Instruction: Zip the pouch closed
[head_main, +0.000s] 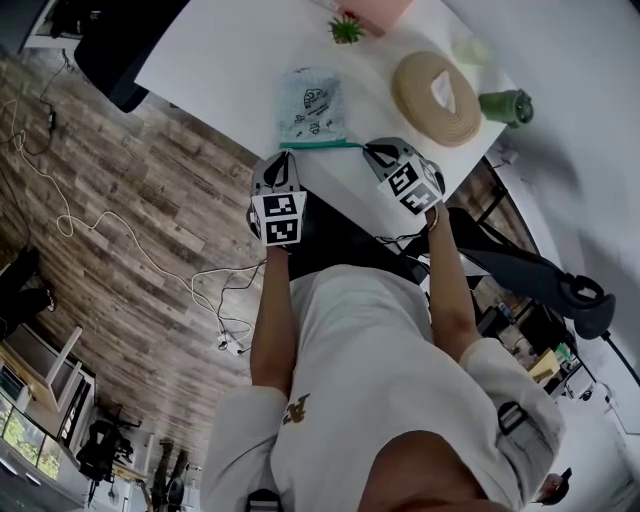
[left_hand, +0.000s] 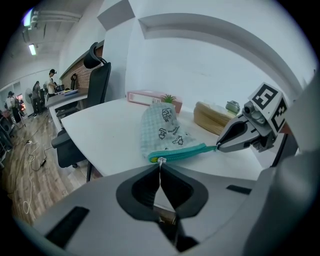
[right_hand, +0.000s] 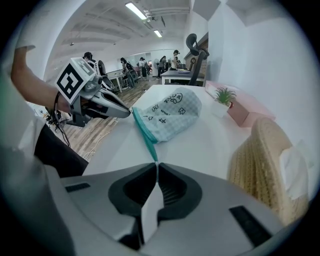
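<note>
Left gripper (left_hand: 160, 166) pinches the zipper pull (left_hand: 161, 160), right gripper (right_hand: 157, 164) clamps the teal zipper end (right_hand: 150, 147) of the pouch (right_hand: 170, 112).

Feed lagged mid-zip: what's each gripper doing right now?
Left gripper: closed, pinching the zipper pull.
Right gripper: closed, gripping the pouch's teal zipper end.

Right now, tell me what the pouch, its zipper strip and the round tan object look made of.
Pouch: soft woven cloth, matte, pale check with printed cartoons; it slumps. Zipper strip: teal fabric tape, probably synthetic. Round tan object: straw or similar plant fibre, ribbed coils showing; could be a hat.
</note>
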